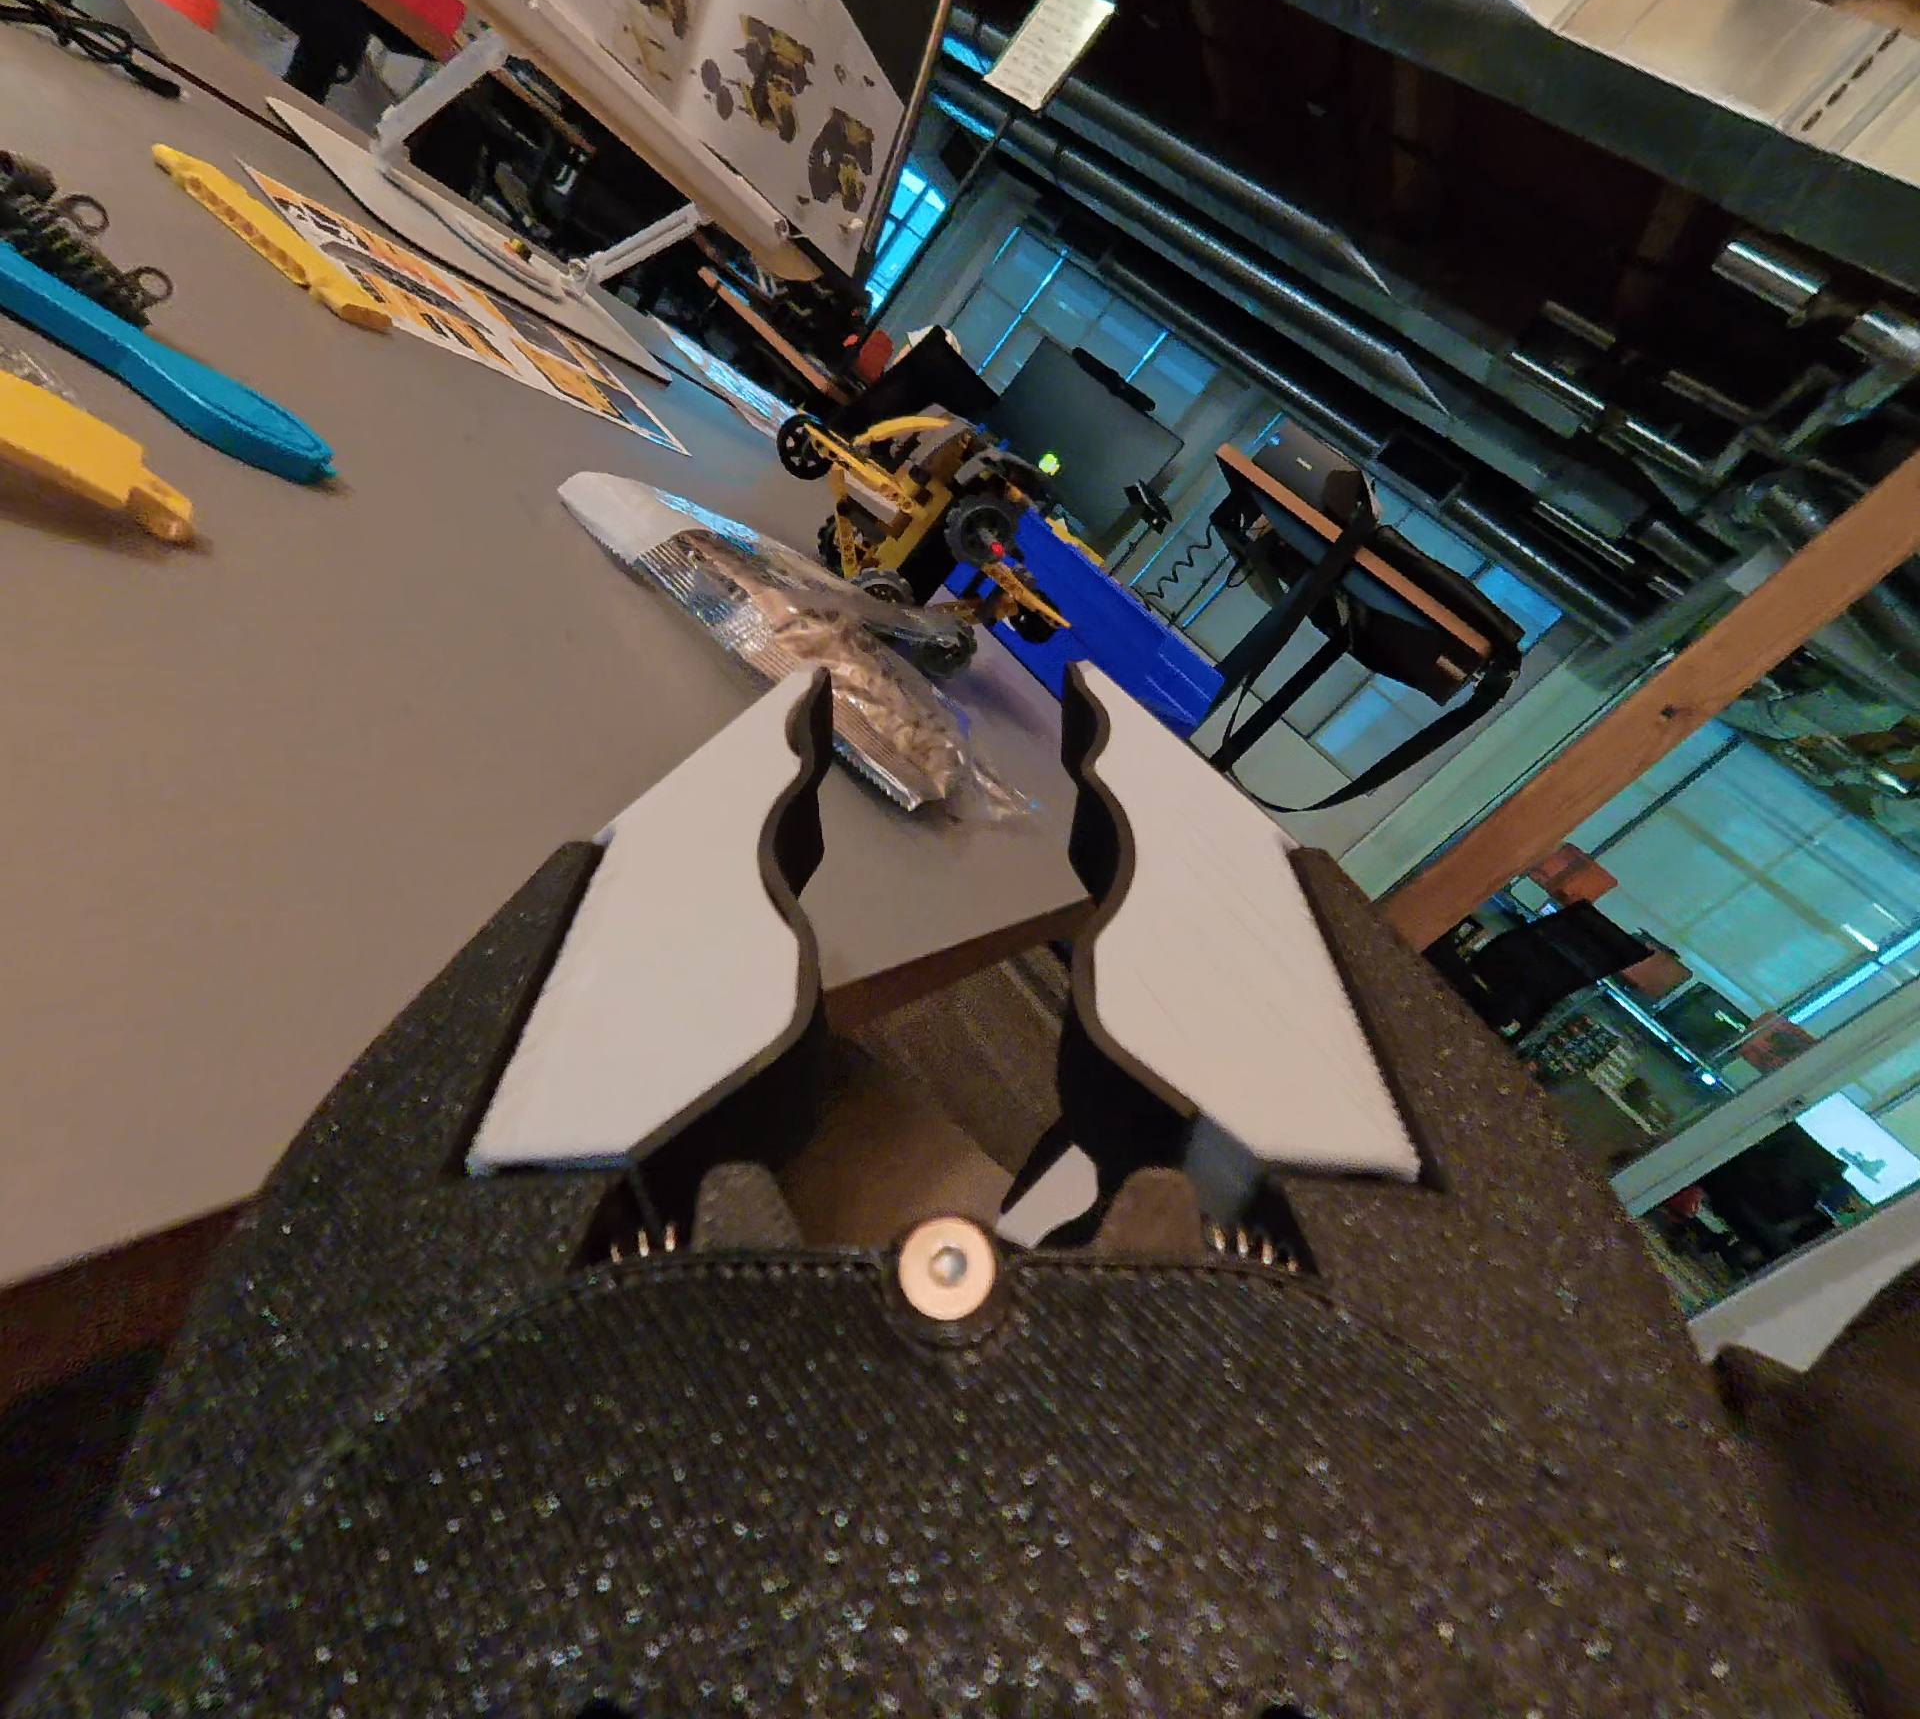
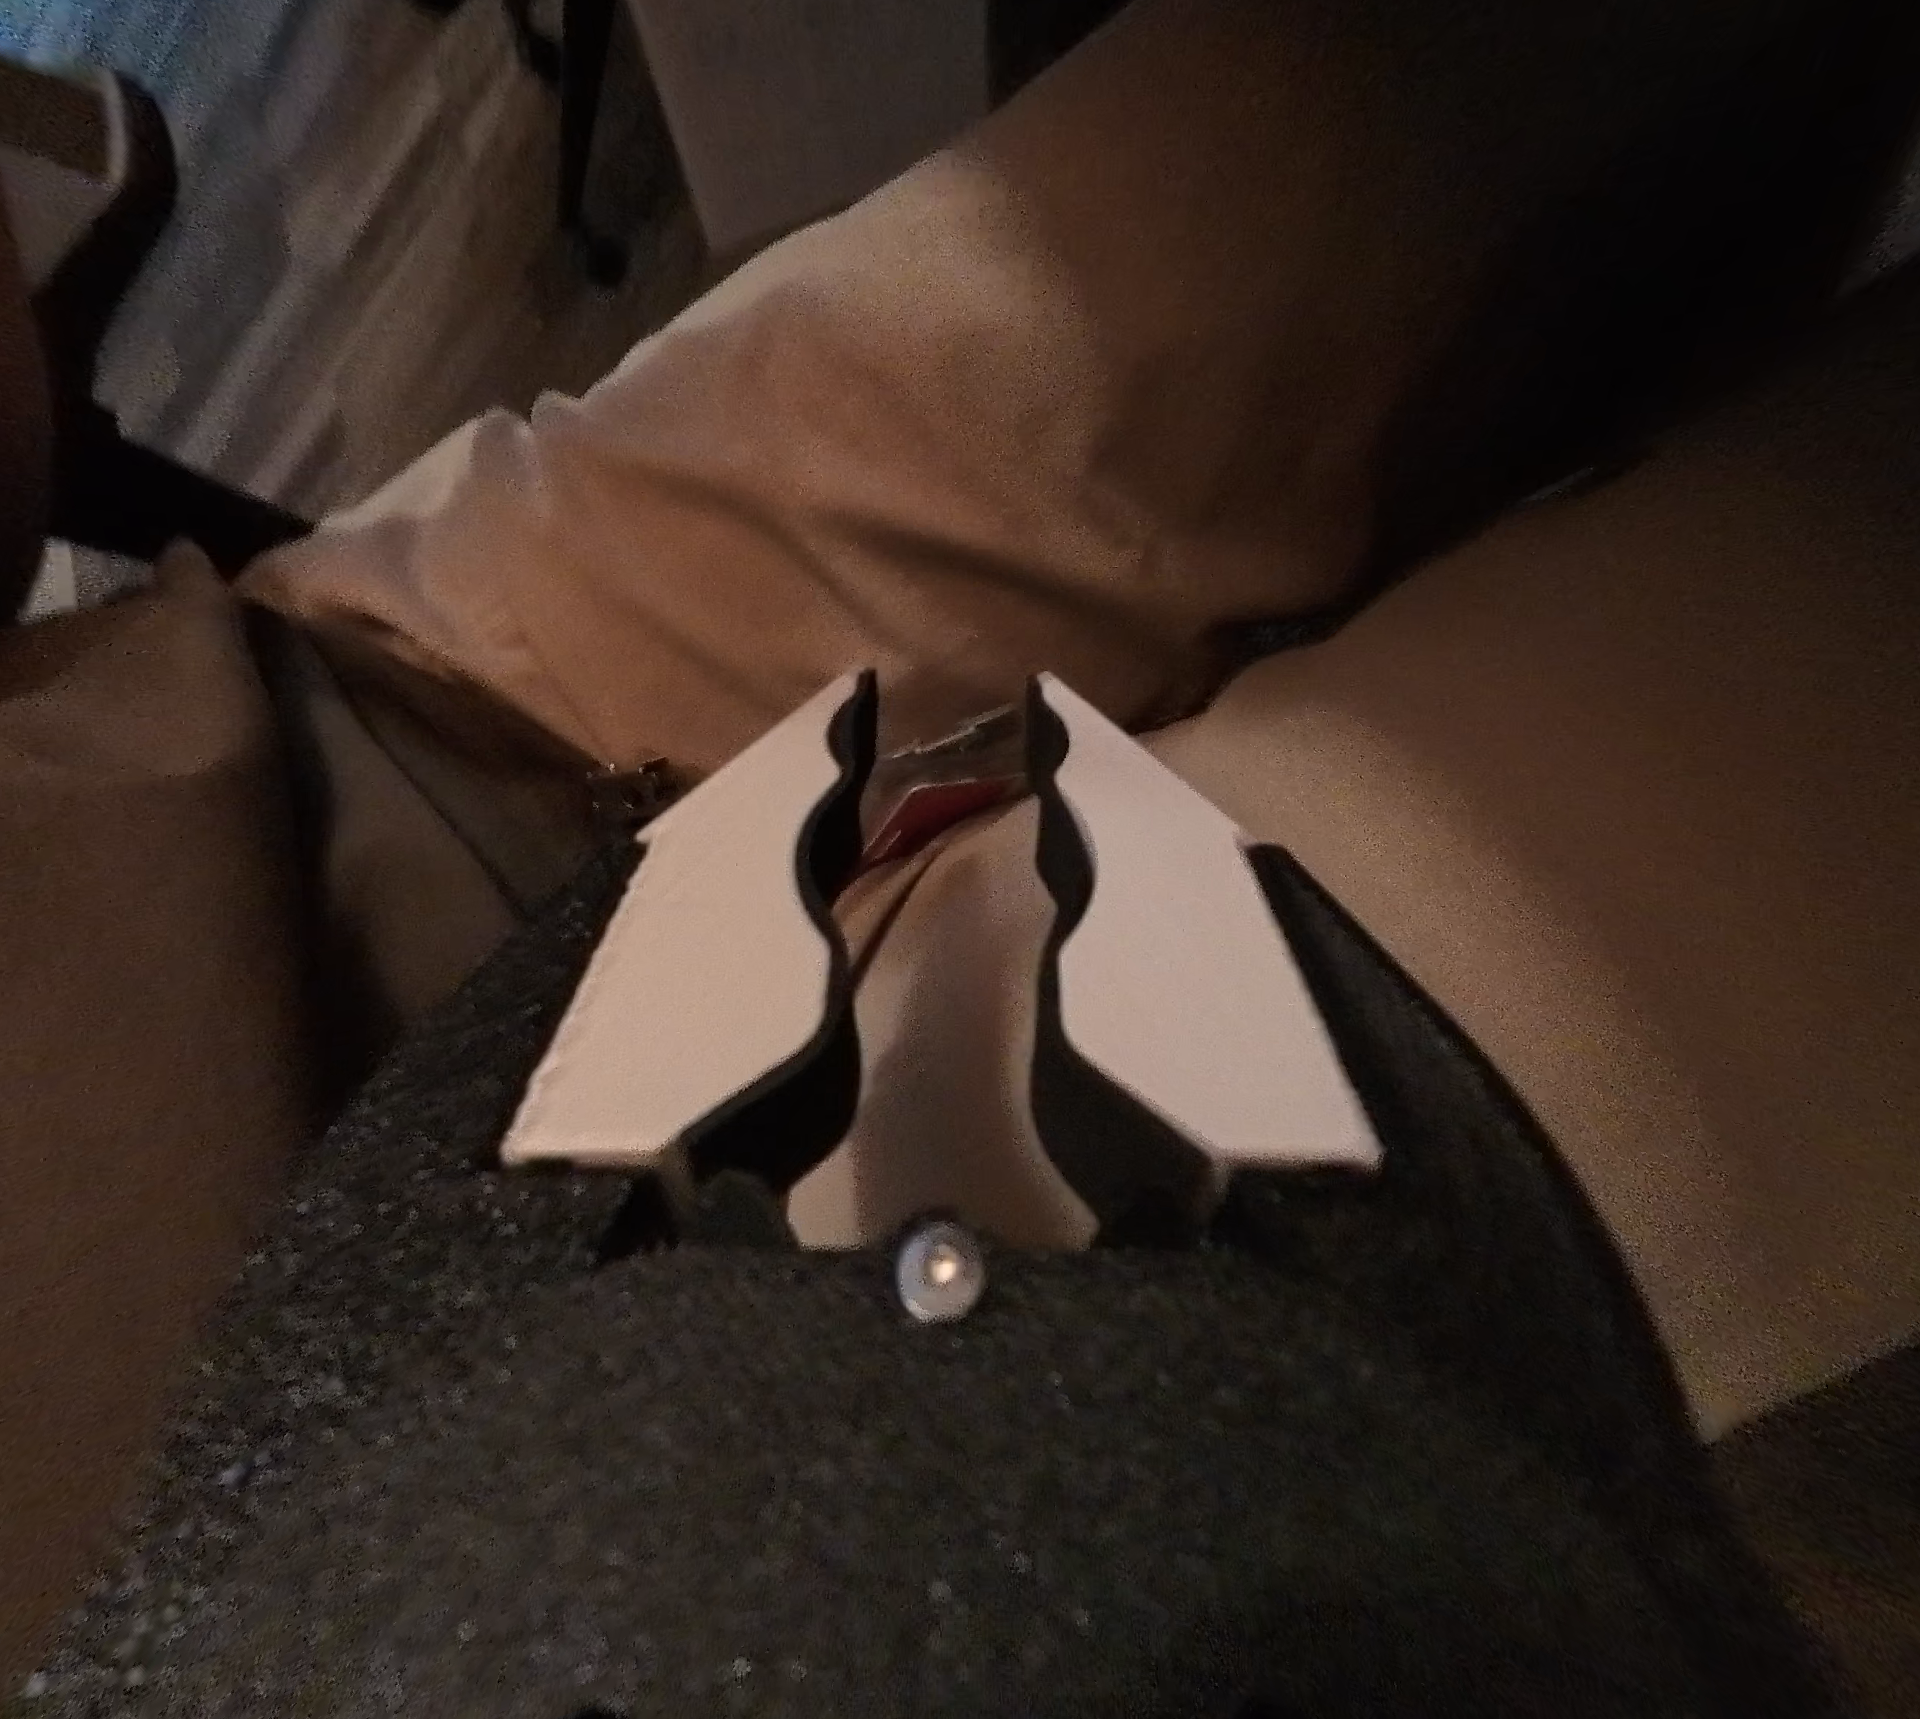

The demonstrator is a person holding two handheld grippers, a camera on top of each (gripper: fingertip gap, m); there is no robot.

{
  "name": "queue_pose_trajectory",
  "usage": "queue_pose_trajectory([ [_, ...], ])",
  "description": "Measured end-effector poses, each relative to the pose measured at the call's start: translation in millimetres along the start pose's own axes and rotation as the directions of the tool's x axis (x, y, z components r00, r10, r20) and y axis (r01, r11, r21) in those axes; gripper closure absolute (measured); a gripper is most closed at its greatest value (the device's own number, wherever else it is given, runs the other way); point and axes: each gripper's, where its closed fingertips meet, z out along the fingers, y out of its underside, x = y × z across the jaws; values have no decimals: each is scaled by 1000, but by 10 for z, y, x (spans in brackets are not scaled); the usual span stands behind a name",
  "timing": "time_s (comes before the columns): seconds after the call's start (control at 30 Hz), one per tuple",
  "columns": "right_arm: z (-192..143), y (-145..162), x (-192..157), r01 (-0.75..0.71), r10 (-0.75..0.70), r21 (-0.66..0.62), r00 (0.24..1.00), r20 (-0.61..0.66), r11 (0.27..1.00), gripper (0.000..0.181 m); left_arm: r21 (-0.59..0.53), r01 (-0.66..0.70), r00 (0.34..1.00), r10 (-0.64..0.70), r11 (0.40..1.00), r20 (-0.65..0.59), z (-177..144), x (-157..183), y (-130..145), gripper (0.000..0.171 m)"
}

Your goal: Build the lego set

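left wrist view: left gripper [image 1: 945, 693] was open, empty, just short of clear crinkled plastic parts bag [image 1: 790, 620] on grey table [image 1: 312, 734]. right gripper [image 2: 951, 693] open over tan fabric [image 2: 935, 443].

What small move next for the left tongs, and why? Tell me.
Probably ease the left tongs forward and down toward the clear bag of small parts. They are open and empty at the grey table's corner, the bag lying just ahead; the right tongs point at tan fabric.
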Motion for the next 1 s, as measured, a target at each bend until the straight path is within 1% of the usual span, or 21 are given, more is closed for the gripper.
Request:
queue_pose_trajectory([
  [0.1,110,62,-79,41,-39,-65,999,34,997,150,13,17,1000,-17,1000,-11,-129,38,31,131],
  [0.23,223,144,-113,56,-42,-175,996,85,983,142,42,47,998,-46,998,-30,-258,64,19,130],
  [0.4,349,331,-164,134,-84,-343,984,157,930,138,68,67,997,-64,995,-49,-331,80,-19,130],
  [0.47,367,370,-173,164,-103,-386,979,175,908,138,76,70,996,-66,995,-53,-344,81,-40,130],
  [0.57,353,426,-206,184,-102,-434,973,206,882,151,78,69,997,-65,995,-53,-351,65,-52,130],
  [0.6,344,440,-210,183,-97,-443,973,211,878,158,76,68,997,-64,995,-51,-352,57,-49,130],
  [0.63,334,449,-211,180,-91,-446,973,213,877,158,75,68,997,-64,995,-50,-354,49,-45,130],
  [0.67,322,459,-205,177,-88,-448,973,211,877,167,74,69,997,-65,995,-48,-354,40,-40,130],
  [0.7,313,460,-177,176,-96,-444,976,198,879,169,74,70,997,-67,995,-47,-354,31,-34,130],
  [0.73,303,458,-157,173,-100,-435,977,187,883,181,74,73,996,-70,995,-47,-353,21,-27,130],
  [1.0,203,436,-186,134,-65,-392,981,184,910,181,60,99,994,-96,993,-61,-307,11,48,129],
])
